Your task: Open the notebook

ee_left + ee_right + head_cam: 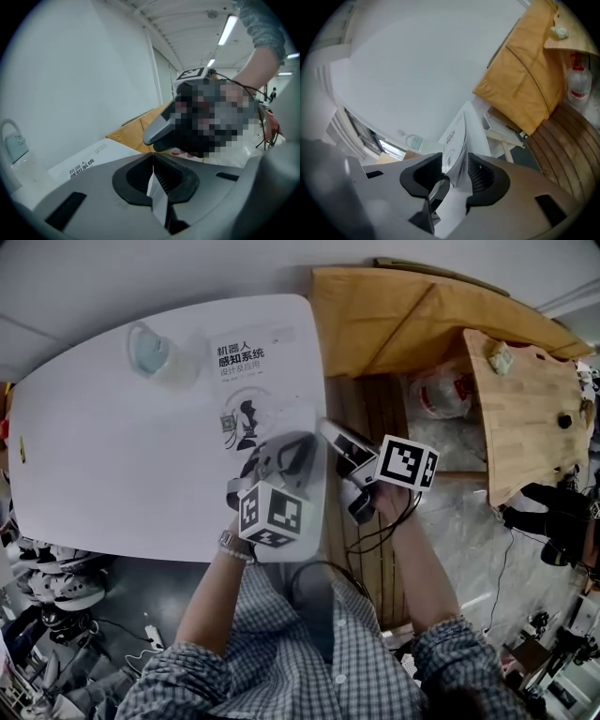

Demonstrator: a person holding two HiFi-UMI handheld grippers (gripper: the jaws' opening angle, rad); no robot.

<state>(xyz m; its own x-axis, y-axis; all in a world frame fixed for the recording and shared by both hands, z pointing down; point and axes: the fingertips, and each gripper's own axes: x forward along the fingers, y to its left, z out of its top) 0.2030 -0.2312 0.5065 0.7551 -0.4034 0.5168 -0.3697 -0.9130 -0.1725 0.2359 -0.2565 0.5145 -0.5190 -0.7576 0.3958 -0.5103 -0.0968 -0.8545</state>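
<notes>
One white softcover notebook [251, 381] with a dark printed title, flat on the white round-cornered table [103, 456]. Upper centre of the head view, right edge close to the table's right rim.

Probably light and floppy: thin cover, paper leaves, a smooth face likely to slip under a pad. Liable to crease or tear if tugged hard. Best taken at the free right-hand edge or the lower right corner, well away from the spine. Better swung up in an arc than dragged.

Left gripper [152, 158] at the lower centre of the left gripper view, jaws pinched together on a thin white sheet. Seemingly the cover or a leaf of the notebook.

Right gripper [453, 165] at the lower centre of the right gripper view, jaws apart and astride the notebook's edge. Seemingly brushing one pad, not clamped.

By count: one notebook, two grippers, one table. Also one clear plastic bottle [155, 352] just beside the notebook's upper left corner. One brown cardboard box [403, 310] at the upper right, and one pale wooden board [525, 409] at the right edge.
</notes>
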